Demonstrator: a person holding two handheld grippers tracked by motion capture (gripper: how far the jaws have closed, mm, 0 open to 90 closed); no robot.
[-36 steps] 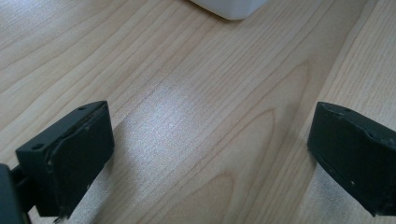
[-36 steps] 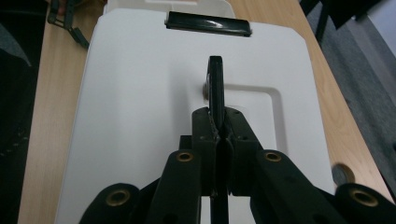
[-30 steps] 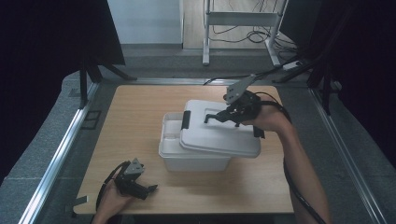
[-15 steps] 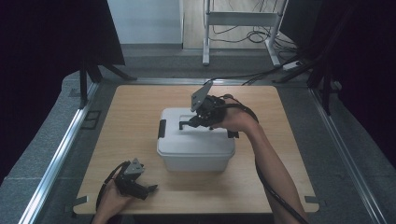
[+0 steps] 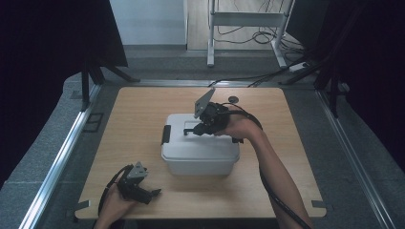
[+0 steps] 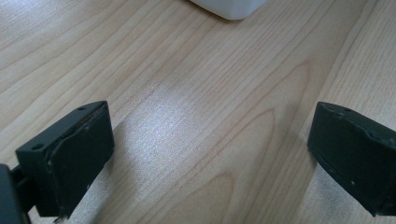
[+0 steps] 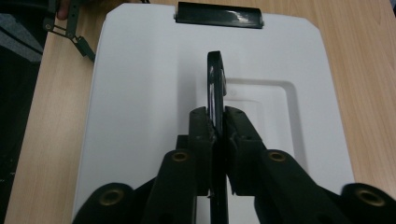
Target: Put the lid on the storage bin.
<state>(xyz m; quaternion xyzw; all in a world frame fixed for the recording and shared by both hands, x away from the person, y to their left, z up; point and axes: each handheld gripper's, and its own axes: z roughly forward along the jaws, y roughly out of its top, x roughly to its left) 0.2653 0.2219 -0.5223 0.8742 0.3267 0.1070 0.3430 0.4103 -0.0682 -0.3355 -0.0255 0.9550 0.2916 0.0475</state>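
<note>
A white plastic box stands mid-table with its white lid lying square on top. My right gripper reaches over the lid from the right, and the lid's upright black handle sits between its pads. Its jaws have just been opening a little, but the pads still touch the handle. A black latch hangs at the lid's left end. My left gripper rests open on the wood near the front left edge, with nothing between its fingers. The box's corner is just ahead of it.
The wooden table has bare room to the left of, behind and in front of the box. A small dark round object lies near the back edge. A metal stand and cables are on the floor behind.
My right gripper carried the lid leftward and down from its offset place over the box's right side. The lid now lies square on the box. The left hand stayed put.
</note>
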